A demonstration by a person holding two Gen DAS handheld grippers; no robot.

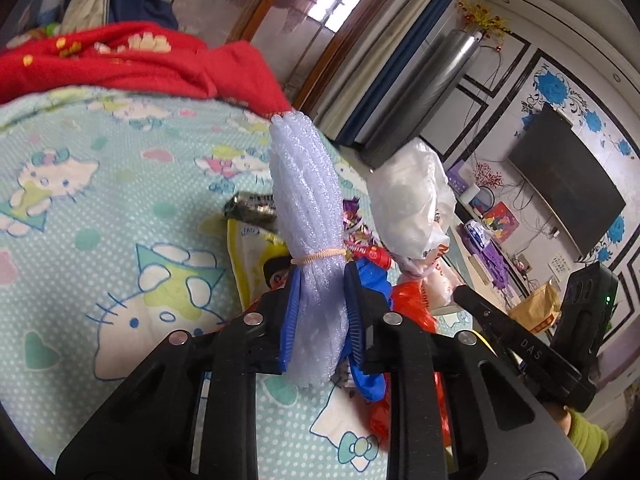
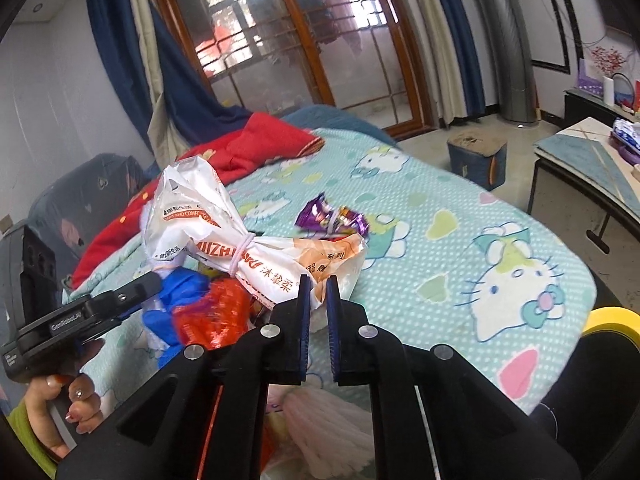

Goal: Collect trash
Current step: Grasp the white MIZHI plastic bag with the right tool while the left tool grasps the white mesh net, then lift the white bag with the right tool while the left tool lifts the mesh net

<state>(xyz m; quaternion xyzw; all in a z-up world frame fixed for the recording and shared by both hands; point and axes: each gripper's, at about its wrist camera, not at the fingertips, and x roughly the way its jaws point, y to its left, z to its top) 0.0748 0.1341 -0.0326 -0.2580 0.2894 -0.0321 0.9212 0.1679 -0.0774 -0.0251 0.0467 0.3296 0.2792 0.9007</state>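
- Clamping a bundle of white foam netting [image 1: 308, 216], the left gripper [image 1: 320, 280] holds it upright above the bedsheet [image 1: 100, 200], long axis running away from the jaws.
- The right gripper [image 2: 318, 292] pinches the printed plastic bag [image 2: 224, 236], lying leftward.
- A purple wrapper [image 2: 332, 216] lies beyond the bag, nearer the right gripper.

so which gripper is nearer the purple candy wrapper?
Left. The left gripper, shut on the foam net bundle, sits right beside the purple candy wrapper. The right gripper, shut on the white plastic bag, is further back.
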